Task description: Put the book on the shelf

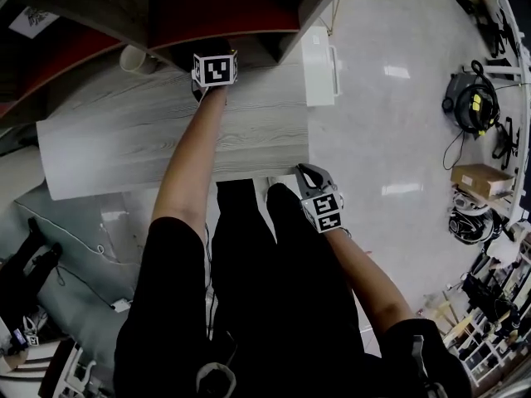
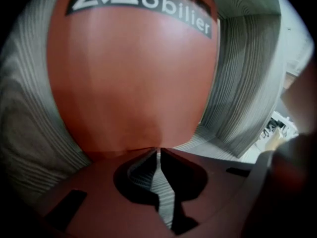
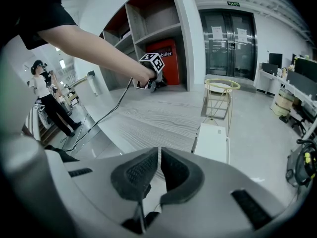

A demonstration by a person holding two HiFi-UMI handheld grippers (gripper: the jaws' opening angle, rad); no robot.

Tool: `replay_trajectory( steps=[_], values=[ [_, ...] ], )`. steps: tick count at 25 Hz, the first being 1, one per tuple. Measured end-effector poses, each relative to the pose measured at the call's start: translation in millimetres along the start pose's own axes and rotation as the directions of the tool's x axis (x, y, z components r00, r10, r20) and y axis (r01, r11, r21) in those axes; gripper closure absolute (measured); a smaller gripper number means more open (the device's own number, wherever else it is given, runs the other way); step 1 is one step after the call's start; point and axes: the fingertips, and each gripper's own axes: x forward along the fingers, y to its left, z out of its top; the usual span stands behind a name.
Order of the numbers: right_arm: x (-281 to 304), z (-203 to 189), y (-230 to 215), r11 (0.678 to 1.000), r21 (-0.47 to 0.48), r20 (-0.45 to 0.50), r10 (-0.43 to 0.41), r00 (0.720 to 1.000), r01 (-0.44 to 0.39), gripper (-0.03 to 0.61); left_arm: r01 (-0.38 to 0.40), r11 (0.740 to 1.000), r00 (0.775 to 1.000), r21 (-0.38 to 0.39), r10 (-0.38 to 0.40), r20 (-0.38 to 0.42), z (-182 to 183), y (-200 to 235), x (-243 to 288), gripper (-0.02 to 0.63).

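Note:
A red book [image 2: 133,68] with white "Mobilier" lettering stands upright in a lower compartment of the wood-grain shelf [image 2: 247,83]. It fills the left gripper view. My left gripper [image 2: 158,150] is shut, and its tips meet right at the book's lower edge. Whether they pinch the cover I cannot tell. The right gripper view shows the same book [image 3: 166,58] in its compartment, with the left gripper [image 3: 157,83] just in front of it at the end of an outstretched arm. My right gripper [image 3: 159,150] is shut and holds nothing. It hangs near the front edge of the grey wood-grain platform [image 1: 124,148], beside the person's legs.
A white box [image 3: 213,143] lies on the floor by the platform's right end. Behind it stands a wire stand [image 3: 219,95]. A white cup [image 1: 133,58] sits under the shelf at the left. A cable [image 3: 99,118] trails off the platform. A person [image 3: 47,95] stands at the far left.

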Motion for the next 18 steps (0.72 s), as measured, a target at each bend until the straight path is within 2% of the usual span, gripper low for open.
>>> replay_trajectory(
  steps=[5, 13, 18],
  values=[
    [-9.8, -14.6, 8.2, 1.000, -0.026, -0.007, 0.012, 1.000, -0.012, 0.560, -0.025, 1.000, 0.999, 0.014, 0.025, 0.036, -1.0, 5.2, -1.9, 0.586],
    [-31.6, -77.3, -1.1, 0.998, -0.058, -0.077, 0.013, 0.997, -0.018, 0.560, -0.046, 0.998, 0.998, 0.051, 0.043, 0.055, -3.7, 0.4, -2.9, 0.586],
    [-44.0, -84.8, -10.5, 0.999, -0.036, -0.081, -0.005, 0.997, 0.003, 0.560, -0.011, 1.000, 0.996, -0.024, 0.013, 0.084, -3.6, 7.2, -12.5, 0.586]
  ],
)
